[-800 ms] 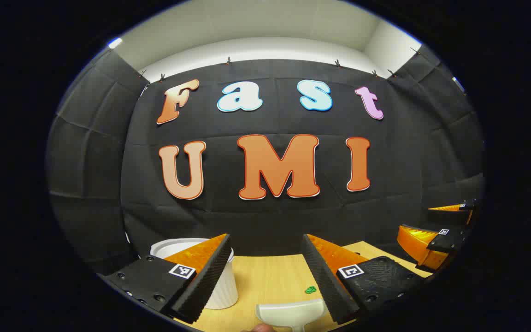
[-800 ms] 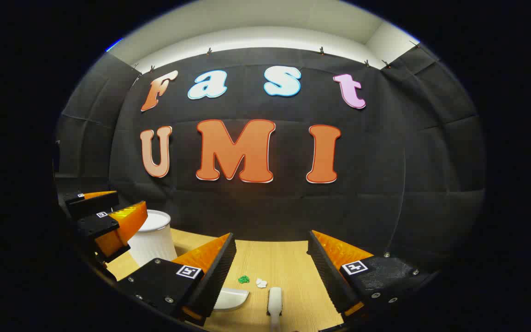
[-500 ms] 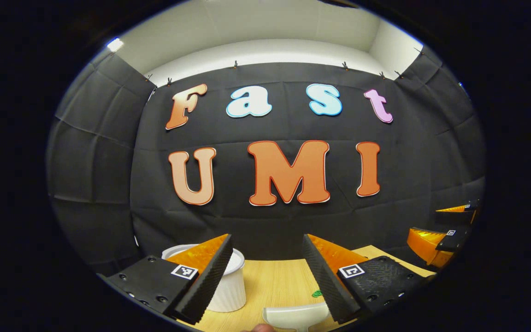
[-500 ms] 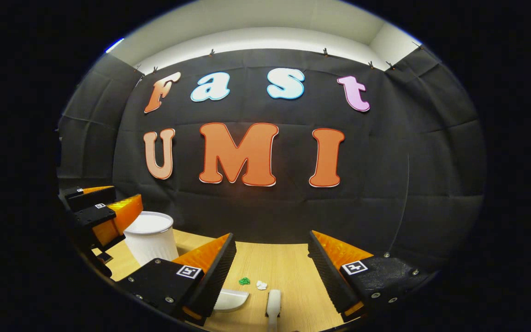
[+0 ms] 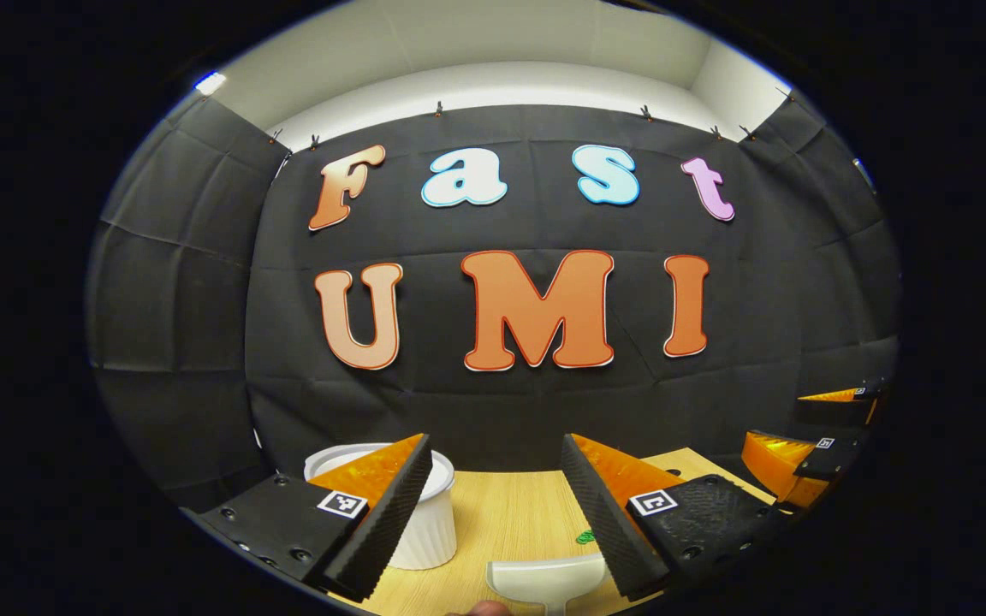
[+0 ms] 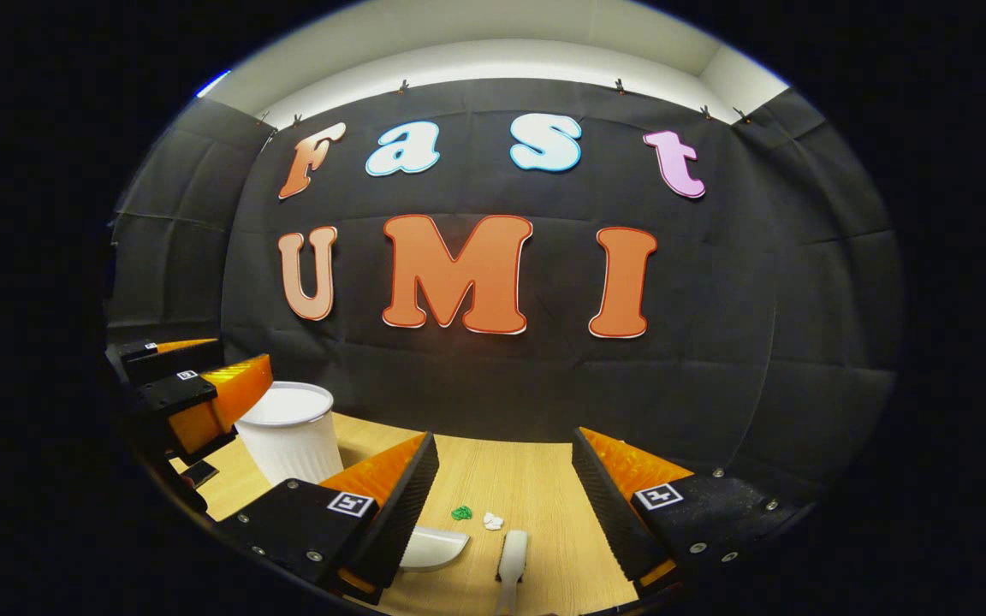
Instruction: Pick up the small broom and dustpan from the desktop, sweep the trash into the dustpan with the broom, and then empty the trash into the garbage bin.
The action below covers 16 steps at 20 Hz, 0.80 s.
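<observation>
Dustpan (image 5: pixel 549 577) first: in the left gripper view I am seeing it lying white on the wooden desktop (image 5: pixel 506 518), low between my fingers, with its handle running off the bottom edge. My left gripper (image 5: pixel 496 505) is hanging above it with its fingers spread wide and touching nothing. A white ribbed garbage bin (image 5: pixel 424 522) is standing on the desktop behind the left finger, a green scrap of trash (image 5: pixel 583 537) is peeking out beside the right finger, and the other gripper (image 5: pixel 805 453) is showing at the far right, also spread. In the right gripper view, my right gripper (image 6: pixel 501 500) is sitting open too, gripping nothing, and the small broom (image 6: pixel 512 556) is lying on the desktop (image 6: pixel 527 479) between its fingers, handle toward me. Green trash (image 6: pixel 461 512) and a white scrap (image 6: pixel 493 520) are resting just beyond the broom, the dustpan (image 6: pixel 433 547) is partly hiding behind my left finger, and the garbage bin (image 6: pixel 292 436) is standing at the left beside the other gripper (image 6: pixel 193 398).
</observation>
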{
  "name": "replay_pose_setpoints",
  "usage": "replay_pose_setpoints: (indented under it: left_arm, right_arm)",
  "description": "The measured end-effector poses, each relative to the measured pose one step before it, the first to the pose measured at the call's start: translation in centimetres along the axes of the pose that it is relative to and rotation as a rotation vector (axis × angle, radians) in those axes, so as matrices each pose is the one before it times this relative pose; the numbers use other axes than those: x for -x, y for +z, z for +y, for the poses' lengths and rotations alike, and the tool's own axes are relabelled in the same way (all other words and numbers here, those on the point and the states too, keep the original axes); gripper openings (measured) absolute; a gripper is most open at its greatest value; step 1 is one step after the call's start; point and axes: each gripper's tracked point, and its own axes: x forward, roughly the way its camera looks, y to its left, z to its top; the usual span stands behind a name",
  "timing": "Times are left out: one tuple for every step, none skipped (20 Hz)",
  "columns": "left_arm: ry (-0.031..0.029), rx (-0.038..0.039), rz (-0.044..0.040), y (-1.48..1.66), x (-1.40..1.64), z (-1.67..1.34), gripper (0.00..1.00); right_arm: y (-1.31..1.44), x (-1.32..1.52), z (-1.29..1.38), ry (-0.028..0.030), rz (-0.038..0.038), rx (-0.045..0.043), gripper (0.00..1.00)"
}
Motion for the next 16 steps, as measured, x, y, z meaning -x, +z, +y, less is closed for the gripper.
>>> replay_pose_setpoints:
  left_arm:
    - [0.00429,-0.00152,-0.01459,0.572,0.139,0.14,0.95]
    - [0.00145,-0.00261,0.00062,0.069,-0.077,0.035,0.95]
    - [-0.00025,-0.00103,-0.00002,-0.307,0.072,-0.099,0.95]
    - [0.00111,-0.00142,0.00609,-0.307,-0.102,-0.094,0.95]
    - [-0.00223,0.00237,0.00453,-0.358,-0.219,-0.13,0.95]
    - [-0.00119,-0.00167,0.00985,-0.442,-0.028,-0.267,0.95]
    - [0.00048,-0.00152,0.00542,-0.448,-0.09,-0.229,0.95]
    - [-0.00082,0.00305,0.00231,-0.164,-0.207,-0.122,0.95]
    - [-0.00657,0.00475,-0.00022,0.017,-0.175,-0.214,0.95]
    - [-0.00485,0.00134,-0.00517,0.134,-0.148,-0.293,0.95]
    - [-0.00295,-0.00122,-0.00519,0.224,0.09,-0.139,0.95]
    - [-0.00564,0.00162,-0.00813,0.202,0.145,-0.216,0.95]
    - [-0.00319,0.00144,-0.00437,0.202,-0.132,-0.085,0.95]
    - [-0.00044,0.00118,-0.002,-0.03,-0.089,-0.093,0.95]
    - [-0.0006,0.00279,-0.0003,0.058,-0.113,-0.155,0.95]
    - [0.00379,0.00283,-0.00112,0.075,-0.067,-0.111,0.96]
  right_arm:
    - [0.133,0.073,-0.231,-0.0041,-0.00644,-0.00564,0.95]
    - [-0.114,-0.033,-0.218,-0.00357,0.00104,-0.00261,0.95]
    - [-0.079,-0.04,-0.011,0.00074,0.00064,-0.00468,0.94]
    - [0.01,0.059,-0.114,-0.00385,-0.00253,-0.00104,0.94]
    - [0.104,-0.015,-0.082,-0.00204,-0.00741,-0.00341,0.95]
    - [0.023,-0.157,-0.096,-0.00498,-0.00238,0.00086,0.95]
    - [-0.055,-0.079,-0.074,-0.00214,0.00045,0.00159,0.95]
    - [-0.089,-0.04,0.018,-0.00162,-0.00009,-0.00204,0.94]
    - [0.053,-0.12,-0.097,-0.00251,-0.00174,-0.00286,0.94]
    - [-0.017,-0.067,-0.092,-0.00135,0.00058,-0.00192,0.94]
    - [0.2,0.011,-0.075,-0.00204,-0.00572,-0.00033,0.94]
    - [0.22,-0.015,-0.033,0.0006,-0.00865,-0.00033,0.95]
    - [0.219,-0.052,-0.021,-0.00159,-0.00708,0.00034,0.95]
    - [0.089,-0.013,-0.191,-0.00454,-0.00719,0.00214,0.94]
    - [0.139,0.063,0.047,0.00035,-0.00542,0.00204,0.95]
    - [0.025,0.013,-0.039,-0.00122,-0.00437,0.00345,0.94]
